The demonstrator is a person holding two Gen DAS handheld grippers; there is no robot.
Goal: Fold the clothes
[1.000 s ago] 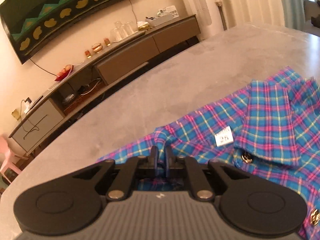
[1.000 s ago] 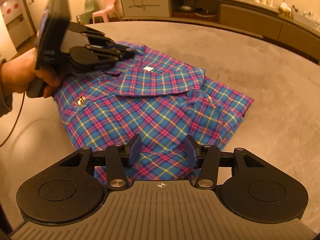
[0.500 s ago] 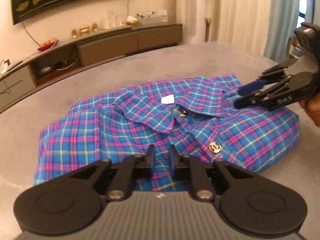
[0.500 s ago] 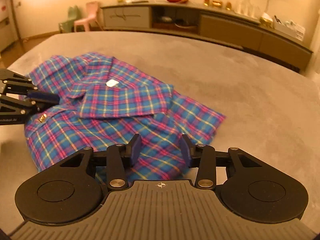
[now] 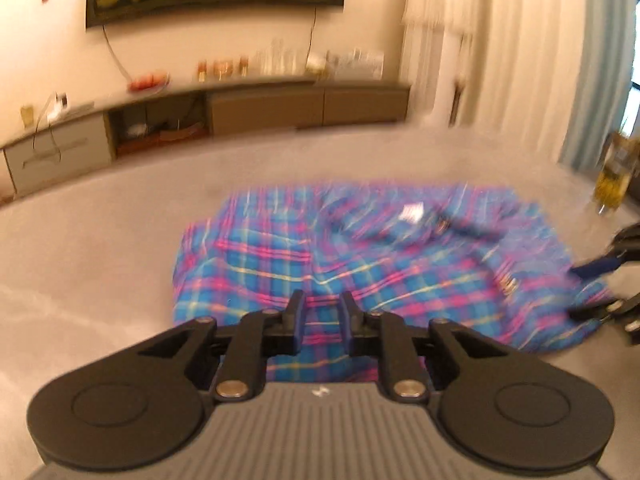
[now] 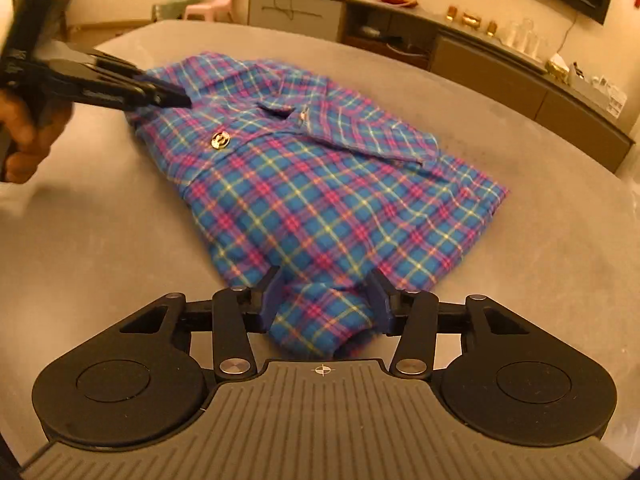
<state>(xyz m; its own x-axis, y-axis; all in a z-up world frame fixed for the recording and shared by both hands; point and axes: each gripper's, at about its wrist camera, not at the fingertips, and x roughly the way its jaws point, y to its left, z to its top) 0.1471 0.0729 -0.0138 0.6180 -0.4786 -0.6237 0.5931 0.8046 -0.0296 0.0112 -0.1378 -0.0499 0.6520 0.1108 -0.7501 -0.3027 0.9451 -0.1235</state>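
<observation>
left tool (image 5: 320, 312): black arms, silver screws | right tool (image 6: 325, 294): blue pads

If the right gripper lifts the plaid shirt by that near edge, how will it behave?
The shirt would probably drape and sag rather than lift flat: its thin cloth already bunches into a soft roll between the right gripper fingers. The folded layers look loose, so they may slide apart. It seems light, and might drag across the smooth table.
</observation>
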